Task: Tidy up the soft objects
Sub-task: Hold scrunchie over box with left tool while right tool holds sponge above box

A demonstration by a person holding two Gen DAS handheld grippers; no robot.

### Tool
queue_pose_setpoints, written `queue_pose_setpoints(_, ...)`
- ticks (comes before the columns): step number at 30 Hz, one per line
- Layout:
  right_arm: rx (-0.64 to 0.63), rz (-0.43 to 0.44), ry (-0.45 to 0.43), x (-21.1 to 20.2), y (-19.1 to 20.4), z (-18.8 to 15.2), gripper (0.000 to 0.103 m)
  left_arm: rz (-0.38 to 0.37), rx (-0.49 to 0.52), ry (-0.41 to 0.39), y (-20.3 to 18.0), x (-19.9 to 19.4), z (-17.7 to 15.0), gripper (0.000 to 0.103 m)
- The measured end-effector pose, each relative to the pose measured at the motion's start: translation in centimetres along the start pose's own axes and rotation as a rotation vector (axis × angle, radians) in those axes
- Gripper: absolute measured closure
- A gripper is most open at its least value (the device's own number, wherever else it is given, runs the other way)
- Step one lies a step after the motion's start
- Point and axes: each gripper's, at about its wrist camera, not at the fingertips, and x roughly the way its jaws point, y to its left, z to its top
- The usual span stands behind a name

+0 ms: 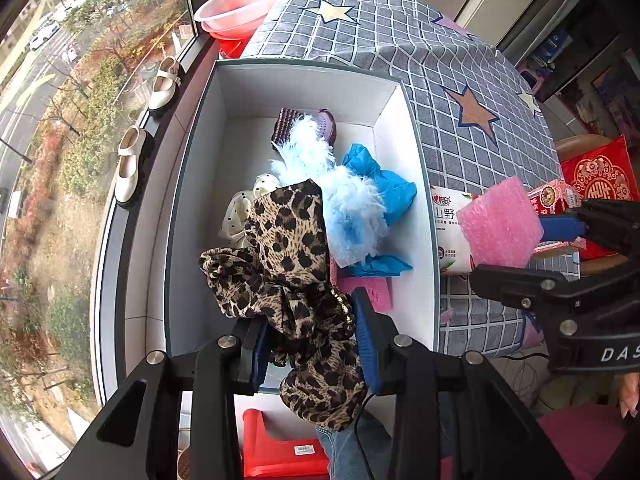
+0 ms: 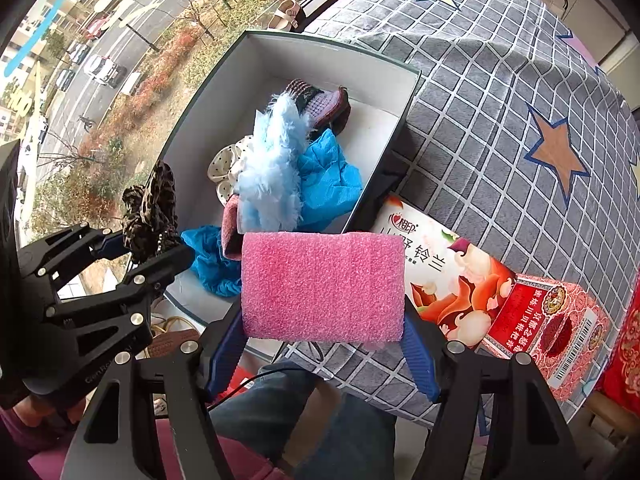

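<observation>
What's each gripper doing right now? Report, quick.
Left gripper: closed on the leopard-print scrunchie.
Right gripper: closed on the pink foam sponge.

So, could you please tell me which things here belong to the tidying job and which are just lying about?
Job: leopard scarf, pink foam, white box, blue fluff.
Lying about: tissue pack, shoes, basin.

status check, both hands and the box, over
Left hand-held gripper shut on leopard scrunchie, over box. Right hand-held gripper shut on pink sponge, beside the box. Nothing blocking.
</observation>
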Motion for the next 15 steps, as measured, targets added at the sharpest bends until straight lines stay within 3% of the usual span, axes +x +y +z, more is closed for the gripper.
queue_pose_setpoints(15, -0.034, 0.001, -0.007, -0.2, 0.7, 1.9, 0.031, 0.005, -0.018, 0.017, 0.4, 0.4, 0.1, 0.062)
